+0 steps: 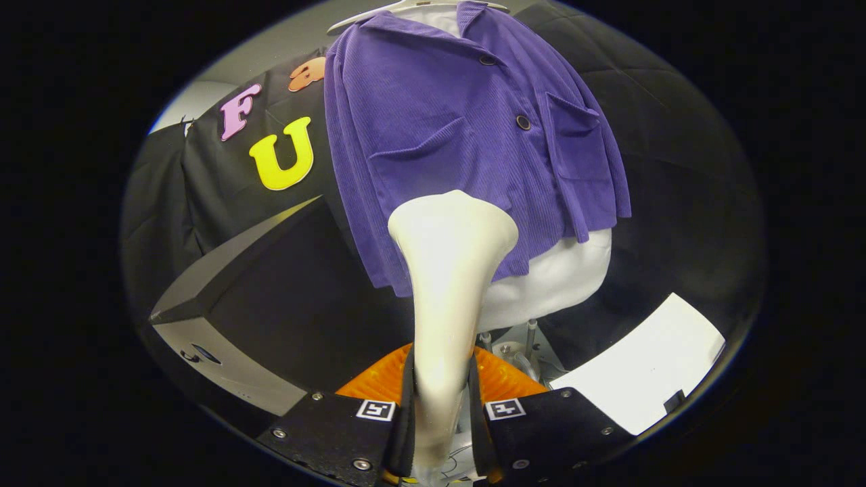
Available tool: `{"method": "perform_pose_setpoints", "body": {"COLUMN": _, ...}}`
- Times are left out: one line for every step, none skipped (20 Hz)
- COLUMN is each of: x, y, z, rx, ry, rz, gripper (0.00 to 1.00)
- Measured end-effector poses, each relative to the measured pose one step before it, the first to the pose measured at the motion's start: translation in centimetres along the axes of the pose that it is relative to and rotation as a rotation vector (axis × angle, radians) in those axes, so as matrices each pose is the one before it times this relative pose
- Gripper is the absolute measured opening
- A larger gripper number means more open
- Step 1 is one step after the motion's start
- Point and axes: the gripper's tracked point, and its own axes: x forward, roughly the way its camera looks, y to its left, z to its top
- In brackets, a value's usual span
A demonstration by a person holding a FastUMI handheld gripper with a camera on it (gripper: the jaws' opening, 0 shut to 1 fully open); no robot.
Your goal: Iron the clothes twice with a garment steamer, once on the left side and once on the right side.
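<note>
The tool [441, 412] pinches the garment steamer [448, 284] by its handle, both fingers pressed against it. The steamer rises upright, its flared head against the lower hem of the purple jacket [467, 135], which hangs just beyond.

The tool [440, 412] points up and forward toward the purple jacket [446, 128], which hangs beyond its fingers. Both fingers [406, 406] are closed in against the narrow handle of the garment steamer [450, 270], one pressing on each side, so the handle sits clamped between them. The steamer's wide head rises ahead of the fingertips, in front of the jacket's lower hem.
</note>
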Motion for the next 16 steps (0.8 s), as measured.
{"method": "perform_pose_setpoints", "body": {"x": -0.491, "y": -0.050, "z": -0.333, "rx": 0.00453, "ry": 0.00150, "rz": -0.00126, "gripper": 0.34}}
{"method": "perform_pose_setpoints", "body": {"x": -0.668, "y": 0.026, "z": -0.281, "rx": 0.00273, "ry": -0.00270, "rz": 0.00169, "gripper": 0.34}}
{"method": "perform_pose_setpoints", "body": {"x": -0.760, "y": 0.067, "z": -0.024, "rx": -0.00004, "ry": -0.00323, "rz": 0.00524, "gripper": 0.34}}
{"method": "perform_pose_setpoints", "body": {"x": -0.872, "y": 0.101, "z": 0.000, "rx": -0.00098, "ry": -0.00727, "rz": 0.00612, "gripper": 0.34}}
{"method": "perform_pose_setpoints", "body": {"x": -0.954, "y": 0.055, "z": 0.383, "rx": -0.00027, "ry": -0.01272, "rz": 0.00470, "gripper": 0.34}}
{"method": "perform_pose_setpoints", "body": {"x": -0.963, "y": 0.116, "z": 0.709, "rx": -0.00092, "ry": -0.01783, "rz": 0.00516, "gripper": 0.34}}
{"method": "perform_pose_setpoints", "body": {"x": -1.007, "y": 0.183, "z": 0.918, "rx": -0.00144, "ry": -0.02050, "rz": 0.00490, "gripper": 0.34}}
{"method": "perform_pose_setpoints", "body": {"x": -1.144, "y": -0.029, "z": 0.895, "rx": -0.00230, "ry": -0.02461, "rz": 0.00649, "gripper": 0.34}}
{"method": "perform_pose_setpoints", "body": {"x": -1.054, "y": 0.330, "z": 1.226, "rx": -0.00133, "ry": -0.02390, "rz": 0.00979, "gripper": 0.34}}
{"method": "perform_pose_setpoints", "body": {"x": -1.038, "y": 0.366, "z": 1.344, "rx": -0.00224, "ry": -0.02763, "rz": 0.01480, "gripper": 0.34}}
{"method": "perform_pose_setpoints", "body": {"x": -0.861, "y": 0.386, "z": 1.507, "rx": -0.00345, "ry": -0.02620, "rz": 0.00991, "gripper": 0.34}}
{"method": "perform_pose_setpoints", "body": {"x": -0.735, "y": 0.246, "z": 1.354, "rx": -0.00317, "ry": -0.02496, "rz": 0.00514, "gripper": 0.34}}
{"method": "perform_pose_setpoints", "body": {"x": -0.574, "y": 0.404, "z": 1.745, "rx": -0.00311, "ry": -0.02881, "rz": 0.00610, "gripper": 0.34}}
{"method": "perform_pose_setpoints", "body": {"x": -0.553, "y": 0.292, "z": 1.636, "rx": -0.00618, "ry": -0.02707, "rz": 0.00727, "gripper": 0.34}}
{"method": "perform_pose_setpoints", "body": {"x": -0.422, "y": 0.380, "z": 1.603, "rx": -0.01094, "ry": -0.02677, "rz": 0.00600, "gripper": 0.34}}
{"method": "perform_pose_setpoints", "body": {"x": -0.343, "y": 0.194, "z": 1.661, "rx": -0.01202, "ry": -0.02597, "rz": 0.00500, "gripper": 0.34}}
